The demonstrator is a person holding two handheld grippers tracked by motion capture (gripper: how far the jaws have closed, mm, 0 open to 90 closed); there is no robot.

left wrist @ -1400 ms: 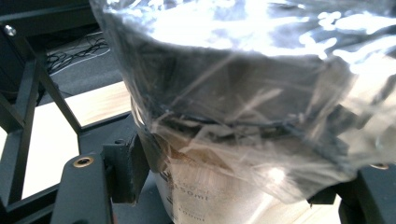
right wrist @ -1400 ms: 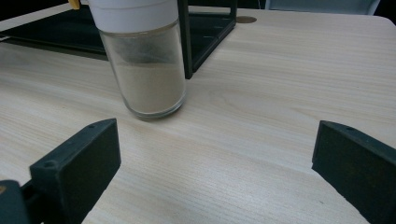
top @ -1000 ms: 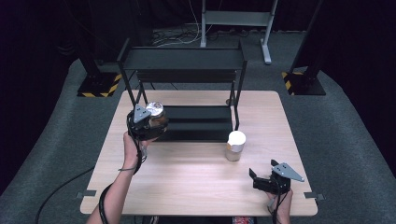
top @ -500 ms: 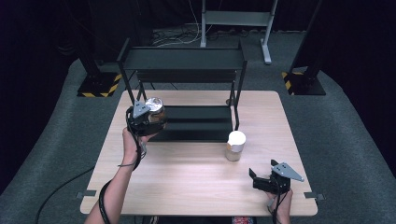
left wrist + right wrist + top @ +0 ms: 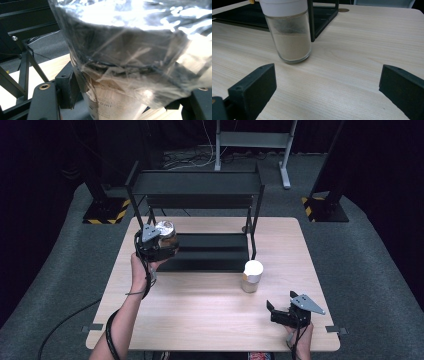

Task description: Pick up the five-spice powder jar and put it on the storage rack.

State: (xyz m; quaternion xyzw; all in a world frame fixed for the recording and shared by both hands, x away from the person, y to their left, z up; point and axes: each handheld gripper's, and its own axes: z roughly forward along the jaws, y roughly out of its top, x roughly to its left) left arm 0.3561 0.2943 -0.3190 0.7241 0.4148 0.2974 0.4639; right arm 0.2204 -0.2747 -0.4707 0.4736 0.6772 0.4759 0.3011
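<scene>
My left gripper (image 5: pixel 161 243) is shut on a glass beaker (image 5: pixel 165 233) whose mouth is wrapped in clear film. It hangs above the table's left side, at the left front corner of the black rack (image 5: pixel 200 184). In the left gripper view the beaker (image 5: pixel 117 75) shows pale brown powder and printed volume marks, with a black jaw pressed against each side. A glass jar (image 5: pixel 252 276) with a white lid and sand-coloured powder stands on the table in front of the rack. My right gripper (image 5: pixel 281 301) rests open near the front right edge, its jaws wide apart and pointing toward the jar (image 5: pixel 289 37).
The two-tier black rack has a low tray (image 5: pixel 210 251) on the wooden table (image 5: pixel 200 320) and an upper shelf on thin posts. One post (image 5: pixel 310 20) stands just right of the jar. Dark carpet and stand feet (image 5: pixel 104 212) surround the table.
My left gripper with the beaker has edged slightly away from me toward the rack. The right gripper and the jar have stayed in place.
</scene>
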